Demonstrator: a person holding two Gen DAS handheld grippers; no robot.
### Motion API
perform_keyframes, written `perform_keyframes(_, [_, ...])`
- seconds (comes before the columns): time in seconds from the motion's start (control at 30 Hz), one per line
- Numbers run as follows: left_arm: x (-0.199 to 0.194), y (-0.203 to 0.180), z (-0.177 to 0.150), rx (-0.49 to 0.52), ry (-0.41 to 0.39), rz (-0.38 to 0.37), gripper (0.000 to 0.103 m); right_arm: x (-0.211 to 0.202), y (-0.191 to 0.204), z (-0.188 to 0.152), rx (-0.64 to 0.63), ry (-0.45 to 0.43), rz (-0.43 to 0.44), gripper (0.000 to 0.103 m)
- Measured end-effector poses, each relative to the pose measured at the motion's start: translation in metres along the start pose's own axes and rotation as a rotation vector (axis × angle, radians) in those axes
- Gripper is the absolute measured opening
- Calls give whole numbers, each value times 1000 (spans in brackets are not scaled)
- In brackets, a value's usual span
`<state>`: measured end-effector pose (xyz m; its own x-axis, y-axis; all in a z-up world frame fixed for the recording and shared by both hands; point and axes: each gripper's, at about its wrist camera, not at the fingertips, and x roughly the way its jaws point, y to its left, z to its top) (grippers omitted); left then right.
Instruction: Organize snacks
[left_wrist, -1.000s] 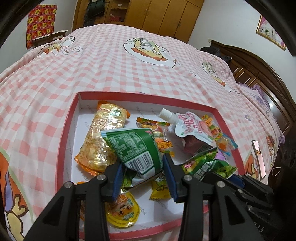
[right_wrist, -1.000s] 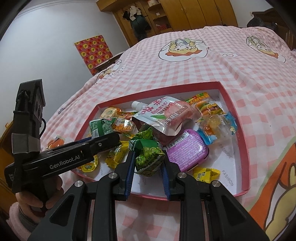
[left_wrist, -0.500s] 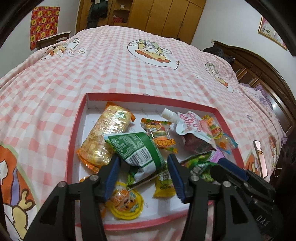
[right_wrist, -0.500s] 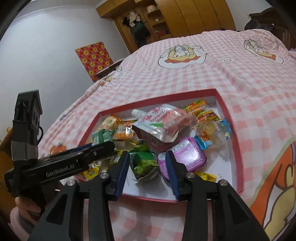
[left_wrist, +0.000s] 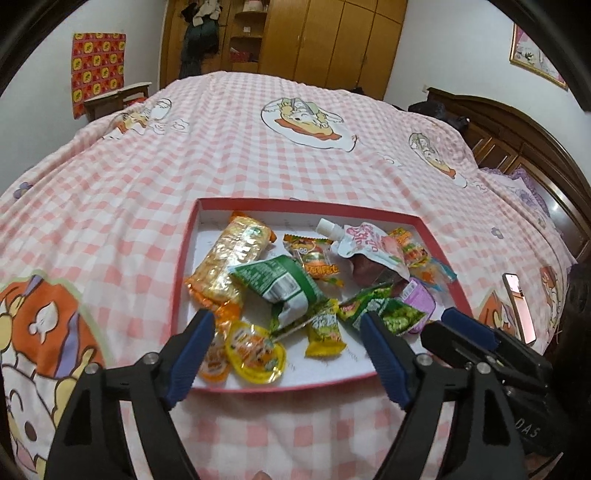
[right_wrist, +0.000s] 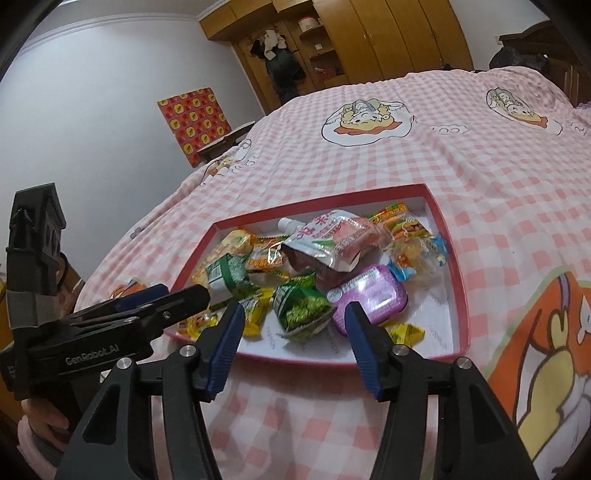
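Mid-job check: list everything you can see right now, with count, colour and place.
box: 1, red rim, white inside, on the bed
rice cracker pack: 1, golden orange, box's left side
green-white packet: 1, box centre
spouted pouch: 1, white and pink, far right part
purple case: 1, near right part
green pea packet: 1, near edge
jelly cup: 1, yellow, near left corner
bedspread: 1, pink check
phone: 1, on bed, right of box
left gripper: fingers open, empty
right gripper: fingers open, empty
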<state>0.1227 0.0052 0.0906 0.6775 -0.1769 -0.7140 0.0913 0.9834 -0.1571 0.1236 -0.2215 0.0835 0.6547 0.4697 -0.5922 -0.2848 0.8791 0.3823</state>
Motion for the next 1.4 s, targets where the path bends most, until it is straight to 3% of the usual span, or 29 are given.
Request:
perform_keyframes(0.23, [-13, -1, -15, -7, 10, 17, 86, -10, 7, -15, -22, 21, -14, 62])
perform_keyframes(0.6, [-18, -10, -52, -19, 71, 45, 86, -24, 16, -38, -79, 52, -120, 66])
perform_keyframes(1.07, [2, -10, -77, -45, 124, 64, 86, -12, 8, -56, -88, 107, -235, 66])
perform_keyframes(1.4, [15, -13, -85, -11, 135, 104, 86, 2, -3, -65, -55, 146, -257, 66])
